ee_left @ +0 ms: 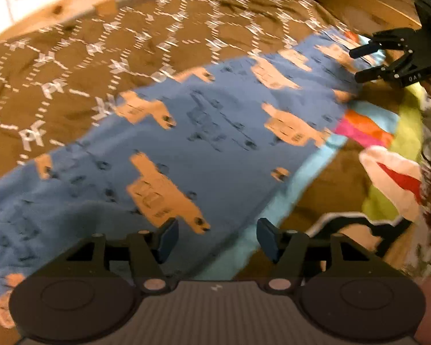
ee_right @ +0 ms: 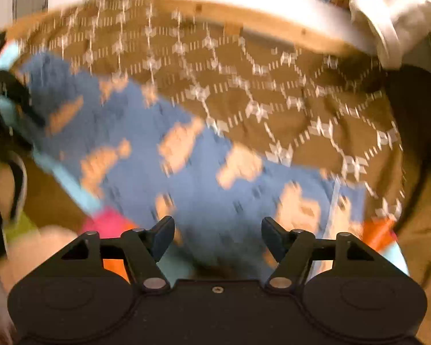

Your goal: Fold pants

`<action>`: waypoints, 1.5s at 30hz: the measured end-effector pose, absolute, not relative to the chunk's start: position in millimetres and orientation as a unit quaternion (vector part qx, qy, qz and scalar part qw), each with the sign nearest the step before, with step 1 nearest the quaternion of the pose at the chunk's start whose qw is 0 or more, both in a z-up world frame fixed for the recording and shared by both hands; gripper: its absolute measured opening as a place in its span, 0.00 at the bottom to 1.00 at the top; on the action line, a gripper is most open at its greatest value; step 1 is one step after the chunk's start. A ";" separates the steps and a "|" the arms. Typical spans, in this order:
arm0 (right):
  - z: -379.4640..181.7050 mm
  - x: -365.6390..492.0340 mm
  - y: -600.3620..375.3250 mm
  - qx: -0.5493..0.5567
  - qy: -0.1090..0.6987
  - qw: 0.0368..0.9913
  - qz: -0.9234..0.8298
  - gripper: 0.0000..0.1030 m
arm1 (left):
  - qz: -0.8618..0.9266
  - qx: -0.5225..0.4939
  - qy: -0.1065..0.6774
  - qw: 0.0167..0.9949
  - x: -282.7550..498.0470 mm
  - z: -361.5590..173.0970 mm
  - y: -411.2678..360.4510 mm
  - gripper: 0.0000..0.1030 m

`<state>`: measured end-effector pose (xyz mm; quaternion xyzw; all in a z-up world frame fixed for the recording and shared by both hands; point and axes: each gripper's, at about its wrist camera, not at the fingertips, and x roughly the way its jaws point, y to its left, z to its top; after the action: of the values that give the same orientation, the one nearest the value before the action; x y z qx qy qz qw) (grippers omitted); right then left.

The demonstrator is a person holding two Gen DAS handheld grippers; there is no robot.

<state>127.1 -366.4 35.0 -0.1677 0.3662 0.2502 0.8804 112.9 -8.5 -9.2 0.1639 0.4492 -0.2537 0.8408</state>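
The pants are blue with tan vehicle prints and a light blue band along one edge. They lie spread flat on a brown patterned bedcover. My left gripper is open and empty, just above the pants near the light blue edge. My right gripper shows in the left wrist view at the far end of the pants, open. In the right wrist view the right gripper is open and empty over the pants. Both views are blurred by motion.
A wooden bed frame curves along the far side of the bedcover. A pink and orange cloth and a yellow-green cloth lie beside the pants. A white cloth hangs at the upper right in the right wrist view.
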 end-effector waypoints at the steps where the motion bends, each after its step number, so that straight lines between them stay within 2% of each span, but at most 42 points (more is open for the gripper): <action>1: 31.9 131.3 -358.2 -0.165 0.357 0.885 0.250 0.67 | -0.237 0.169 0.451 0.844 117.0 -10.5 -8.5 0.65; 4: 4.7 146.1 -330.1 -0.215 0.358 0.876 0.240 0.71 | -0.187 0.178 0.487 0.834 130.9 -26.6 -3.9 0.65; 7: -26.3 148.0 -322.7 -0.270 0.368 0.858 0.236 0.75 | -0.204 0.157 0.483 0.837 125.1 -17.3 7.2 0.65; 12: -0.9 148.1 -338.1 -0.223 0.373 0.872 0.225 0.79 | -0.242 0.191 0.420 0.853 130.6 21.1 7.3 0.69; 14: 9.0 150.6 -337.0 -0.197 0.356 0.887 0.219 0.83 | -0.234 0.195 0.386 0.871 150.5 33.3 1.1 0.73; 17: 14.9 166.8 -325.7 -0.123 0.332 0.912 0.208 0.85 | -0.181 0.200 0.363 0.892 196.9 38.8 -7.6 0.72; 18: 14.3 174.3 -319.0 -0.096 0.331 0.914 0.213 0.85 | -0.167 0.195 0.365 0.895 211.5 39.3 -9.3 0.66; 19: 13.1 183.5 -309.9 -0.078 0.334 0.913 0.223 0.84 | -0.156 0.181 0.376 0.895 230.0 38.3 -8.5 0.56; 21: 13.0 200.7 -285.4 -0.076 0.328 0.906 0.257 0.80 | -0.157 0.160 0.402 0.887 256.5 33.1 -7.0 0.48; 24: 12.3 220.3 -250.8 -0.130 0.314 0.891 0.300 0.69 | -0.166 0.157 0.440 0.868 280.8 20.8 -9.9 0.40; 26: 10.5 230.7 -235.3 -0.148 0.319 0.876 0.331 0.60 | -0.180 0.156 0.460 0.855 286.5 11.9 -13.9 0.38; 29: 6.8 234.6 -220.0 -0.170 0.318 0.863 0.353 0.51 | -0.204 0.139 0.479 0.842 290.8 5.1 -18.1 0.35; 32: 2.3 233.2 -216.4 -0.172 0.318 0.859 0.363 0.51 | -0.204 0.143 0.486 0.838 294.9 2.2 -22.9 0.32; 34: -3.3 231.1 -214.5 -0.175 0.321 0.858 0.361 0.52 | -0.195 0.135 0.485 0.842 298.3 2.4 -24.0 0.09; 36: -7.8 228.7 -212.2 -0.184 0.320 0.859 0.354 0.53 | -0.184 0.139 0.471 0.851 296.0 6.1 -28.7 0.05; 38: -7.1 224.9 -213.3 -0.190 0.316 0.863 0.346 0.62 | -0.171 0.162 0.429 0.872 286.7 14.7 -34.4 0.05; 41: -0.2 216.2 -217.6 -0.189 0.301 0.879 0.317 0.69 | -0.150 0.184 0.386 0.891 274.5 20.5 -41.9 0.04; 45: -12.5 212.5 -215.0 -0.197 0.330 0.875 0.294 0.73 | -0.139 0.235 0.387 0.881 276.8 0.5 -53.9 0.04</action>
<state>212.5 -215.0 -12.5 -0.1971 0.3300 0.2941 0.8751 276.8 -53.9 0.5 0.2355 0.3869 -0.1388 0.8807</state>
